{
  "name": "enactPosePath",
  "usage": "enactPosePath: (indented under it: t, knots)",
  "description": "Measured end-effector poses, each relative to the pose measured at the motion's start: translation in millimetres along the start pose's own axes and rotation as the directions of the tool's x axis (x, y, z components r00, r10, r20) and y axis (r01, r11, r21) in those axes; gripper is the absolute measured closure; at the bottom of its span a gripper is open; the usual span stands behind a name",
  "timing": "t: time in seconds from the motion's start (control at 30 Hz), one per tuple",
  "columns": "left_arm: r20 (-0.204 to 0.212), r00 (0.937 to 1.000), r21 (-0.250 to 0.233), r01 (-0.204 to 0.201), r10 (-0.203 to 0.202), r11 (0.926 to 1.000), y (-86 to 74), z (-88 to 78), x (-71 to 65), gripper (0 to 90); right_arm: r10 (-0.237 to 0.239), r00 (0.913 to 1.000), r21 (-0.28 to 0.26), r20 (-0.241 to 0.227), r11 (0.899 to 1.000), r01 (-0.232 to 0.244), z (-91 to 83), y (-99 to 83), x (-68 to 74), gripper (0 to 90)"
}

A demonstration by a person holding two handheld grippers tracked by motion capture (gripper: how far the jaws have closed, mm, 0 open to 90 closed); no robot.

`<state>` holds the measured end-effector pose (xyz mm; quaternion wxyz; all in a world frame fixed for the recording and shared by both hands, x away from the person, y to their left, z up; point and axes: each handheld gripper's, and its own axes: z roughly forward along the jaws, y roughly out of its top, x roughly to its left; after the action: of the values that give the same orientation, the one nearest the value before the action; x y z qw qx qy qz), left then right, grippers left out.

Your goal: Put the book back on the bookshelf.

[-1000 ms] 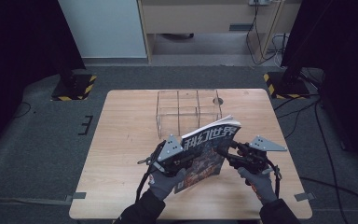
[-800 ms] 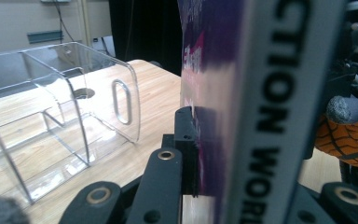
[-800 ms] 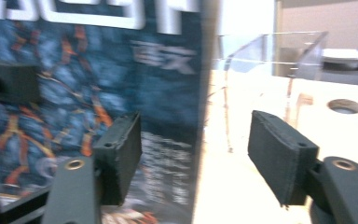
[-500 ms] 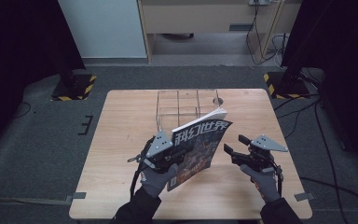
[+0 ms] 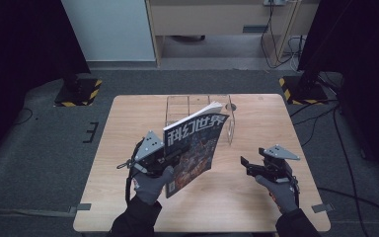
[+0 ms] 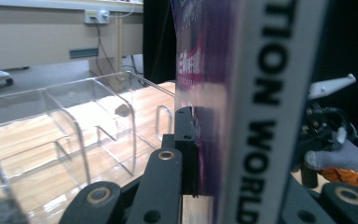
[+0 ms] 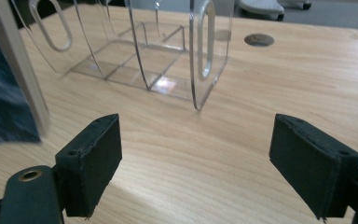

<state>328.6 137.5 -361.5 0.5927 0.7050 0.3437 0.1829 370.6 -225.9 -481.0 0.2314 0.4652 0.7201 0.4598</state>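
Note:
A magazine [image 5: 193, 145] with a dark illustrated cover and white title characters stands nearly upright above the table, tilted to the right. My left gripper [image 5: 170, 154] is shut on its left edge; in the left gripper view the jaws pinch the magazine [image 6: 223, 93] near its white spine. My right gripper [image 5: 243, 164] hovers to the right of the magazine, apart from it, with the jaws wide open and nothing between them. In the right gripper view the magazine's edge [image 7: 14, 70] shows at the left. A clear acrylic file rack [image 5: 200, 111] with upright dividers stands behind the magazine.
The wooden table [image 5: 118, 163] has a round cable hole [image 5: 230, 106] by the rack's far right corner. In the right gripper view the rack [image 7: 168, 46] stands just ahead, with bare wood between. Dark floor and yellow-black stand bases surround the table.
My right gripper has let go of the magazine and drawn back to the right, open. My left gripper has tipped the magazine more upright and lifted it a little.

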Motion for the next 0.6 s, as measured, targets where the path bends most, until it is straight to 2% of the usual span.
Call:
enactPosePath:
  t: [0.17, 0.43, 0.6]
  knots:
    - [-0.021, 0.9997, 0.002, 0.015, -0.015, 0.9999, 6.1, -10.3, 9.6, 82.0, 0.0, 0.9998, 0.031, 0.021, 1.0, -0.001, -0.2, -5.1, -4.1, 16.4]
    - [-0.049, 0.9975, -0.016, 0.051, -0.051, 0.9986, 13.1, -25.4, 23.6, 82.0, -0.01, 0.9994, 0.051, 0.032, 0.999, 0.009, 0.0, -8.1, -7.3, 16.1]
    - [-0.075, 0.9959, -0.019, 0.049, -0.051, 0.9986, 16.2, -33.4, 27.8, 82.0, -0.018, 0.9993, 0.064, 0.034, 0.998, 0.015, 1.7, -8.9, -6.1, 15.9]
